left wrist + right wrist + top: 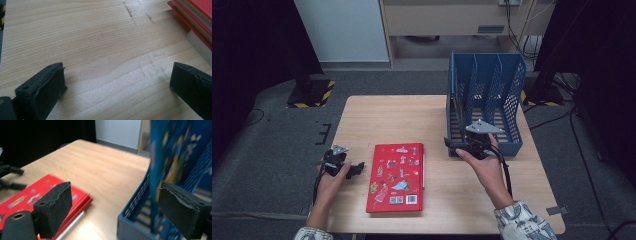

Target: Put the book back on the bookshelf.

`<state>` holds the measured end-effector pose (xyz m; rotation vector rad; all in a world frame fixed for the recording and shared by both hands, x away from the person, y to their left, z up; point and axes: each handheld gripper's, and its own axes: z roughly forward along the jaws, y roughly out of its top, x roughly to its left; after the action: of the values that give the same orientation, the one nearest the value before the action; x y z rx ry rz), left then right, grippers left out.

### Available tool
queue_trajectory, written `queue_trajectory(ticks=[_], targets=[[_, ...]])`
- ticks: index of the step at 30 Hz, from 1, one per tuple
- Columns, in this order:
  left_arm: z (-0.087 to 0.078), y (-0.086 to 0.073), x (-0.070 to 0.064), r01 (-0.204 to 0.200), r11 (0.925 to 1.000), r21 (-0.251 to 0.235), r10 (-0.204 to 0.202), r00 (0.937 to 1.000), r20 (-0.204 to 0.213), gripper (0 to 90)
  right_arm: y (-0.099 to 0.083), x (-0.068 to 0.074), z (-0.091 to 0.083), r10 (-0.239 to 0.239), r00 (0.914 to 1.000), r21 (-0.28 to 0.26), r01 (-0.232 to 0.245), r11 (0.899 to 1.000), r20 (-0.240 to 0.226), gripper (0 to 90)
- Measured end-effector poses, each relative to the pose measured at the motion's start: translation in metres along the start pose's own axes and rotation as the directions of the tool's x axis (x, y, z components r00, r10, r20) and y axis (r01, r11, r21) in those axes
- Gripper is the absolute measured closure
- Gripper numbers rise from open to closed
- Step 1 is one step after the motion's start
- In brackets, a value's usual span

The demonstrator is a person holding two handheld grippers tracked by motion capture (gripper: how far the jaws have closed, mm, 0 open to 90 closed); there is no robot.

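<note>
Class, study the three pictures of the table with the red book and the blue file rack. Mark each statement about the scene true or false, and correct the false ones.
1. The red book lies flat on the table. True.
2. The left gripper is clamped on the book. False: its jaws stand open over bare wood, the book beside them.
3. The blue file rack stands at the table's right far side. True.
4. The right gripper is shut. False: its jaws stand wide apart, near the rack's front.

No legible text. Red book [396,177] cover: cartoon stickers, QR code and barcode at bottom edge, too small to read.
</note>
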<state>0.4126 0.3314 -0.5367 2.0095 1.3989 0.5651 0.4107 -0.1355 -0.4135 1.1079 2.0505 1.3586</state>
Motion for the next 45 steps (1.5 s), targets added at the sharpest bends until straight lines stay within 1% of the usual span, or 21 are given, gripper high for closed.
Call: queue_trajectory(ticks=[2, 4, 5, 8, 10, 13, 16, 20, 22, 25, 27, 30, 32, 34, 38, 39, 40, 42, 43, 44, 45], targets=[[0.000, 0.000, 0.000, -0.002, 1.0000, 0.001, 0.002, 1.0000, -0.001, 0.0, -0.011, 0.001, 0.000, 0.003, 1.0000, 0.009, -0.003, 1.000, -0.008, 13.8], [0.000, 0.000, 0.000, -0.007, 1.0000, 0.002, 0.007, 1.0000, 0.002, 0.0, -0.019, 0.003, 0.002, -0.020, 0.9996, 0.047, 0.021, 0.999, -0.021, 13.7], [-0.001, 0.000, 0.000, -0.008, 0.9999, 0.006, 0.008, 1.0000, 0.004, 0.0, -0.024, 0.004, 0.002, -0.028, 0.9995, 0.047, 0.028, 0.999, -0.015, 14.9], [-0.003, 0.000, 0.001, -0.006, 1.0000, 0.007, 0.006, 1.0000, 0.004, 1.6, -0.035, 0.011, 0.002, -0.013, 0.9992, 0.068, 0.016, 0.998, -0.039, 18.0], [-0.005, -0.001, 0.002, 0.002, 1.0000, -0.009, -0.002, 1.0000, 0.007, 4.0, -0.040, 0.017, 0.001, -0.004, 0.9990, 0.061, 0.007, 0.998, -0.045, 19.9], [-0.011, -0.001, 0.002, 0.005, 0.9990, -0.045, -0.004, 0.9997, 0.024, 4.1, -0.046, 0.030, 0.003, -0.024, 0.9970, 0.083, 0.030, 0.996, -0.074, 23.9], [-0.018, 0.002, -0.003, -0.002, 0.9954, -0.096, 0.007, 0.9988, 0.049, 4.8, -0.053, 0.041, 0.007, -0.043, 0.9932, 0.103, 0.054, 0.993, -0.109, 28.1], [-0.026, 0.005, -0.015, -0.029, 0.9945, -0.101, 0.037, 0.9961, 0.080, 4.8, -0.063, 0.053, 0.018, -0.044, 0.9875, 0.139, 0.065, 0.988, -0.151, 29.4], [-0.030, 0.008, -0.021, -0.025, 0.9939, -0.107, 0.035, 0.9950, 0.093, 4.9, -0.067, 0.059, 0.024, -0.057, 0.9817, 0.169, 0.089, 0.982, -0.181, 28.5], [-0.032, 0.011, -0.028, -0.020, 0.9959, -0.088, 0.032, 0.9895, 0.141, 4.9, -0.070, 0.066, 0.028, -0.070, 0.9756, 0.181, 0.109, 0.977, -0.208, 24.8], [-0.034, 0.011, -0.035, -0.039, 0.9950, -0.092, 0.052, 0.9886, 0.141, 4.8, -0.072, 0.069, 0.029, -0.050, 0.9694, 0.197, 0.099, 0.975, -0.240, 21.0], [-0.038, 0.010, -0.045, -0.059, 0.9939, -0.094, 0.072, 0.9862, 0.149, 4.2, -0.076, 0.075, 0.031, -0.063, 0.9640, 0.215, 0.121, 0.969, -0.258, 17.2], [-0.040, 0.010, -0.050, -0.077, 0.9921, -0.100, 0.093, 0.9823, 0.163, 4.1, -0.076, 0.078, 0.032, -0.068, 0.9601, 0.212, 0.128, 0.969, -0.271, 16.5], [-0.040, 0.009, -0.051, -0.069, 0.9909, -0.116, 0.088, 0.9816, 0.169, 3.6, -0.077, 0.082, 0.033, -0.065, 0.9538, 0.212, 0.132, 0.968, -0.293, 16.4], [-0.032, 0.010, -0.056, -0.091, 0.9923, -0.084, 0.106, 0.9747, 0.197, 3.8, -0.081, 0.089, 0.039, -0.071, 0.9449, 0.228, 0.150, 0.962, -0.319, 16.1], [-0.031, 0.011, -0.057, -0.101, 0.9918, -0.079, 0.115, 0.9717, 0.206, 4.0, -0.083, 0.091, 0.041, -0.067, 0.9448, 0.235, 0.148, 0.961, -0.321, 15.8], [-0.030, 0.011, -0.059, -0.096, 0.9920, -0.083, 0.112, 0.9682, 0.224, 3.8, -0.085, 0.093, 0.044, -0.065, 0.9417, 0.246, 0.152, 0.957, -0.330, 15.5], [-0.027, 0.012, -0.061, -0.075, 0.9933, -0.088, 0.096, 0.9576, 0.272, 3.4, -0.088, 0.097, 0.050, -0.066, 0.9396, 0.262, 0.161, 0.952, -0.336, 14.6], [-0.026, 0.013, -0.063, -0.084, 0.9932, -0.081, 0.103, 0.9535, 0.283, 3.1, -0.089, 0.100, 0.053, -0.066, 0.9371, 0.265, 0.164, 0.950, -0.343, 14.2], [-0.024, 0.013, -0.065, -0.104, 0.9919, -0.073, 0.120, 0.9520, 0.282, 3.0, -0.089, 0.102, 0.055, -0.066, 0.9362, 0.268, 0.166, 0.949, -0.345, 13.8], [-0.021, 0.014, -0.067, -0.111, 0.9917, -0.065, 0.125, 0.9518, 0.280, 3.0, -0.089, 0.104, 0.056, -0.066, 0.9347, 0.269, 0.167, 0.948, -0.349, 13.3]])
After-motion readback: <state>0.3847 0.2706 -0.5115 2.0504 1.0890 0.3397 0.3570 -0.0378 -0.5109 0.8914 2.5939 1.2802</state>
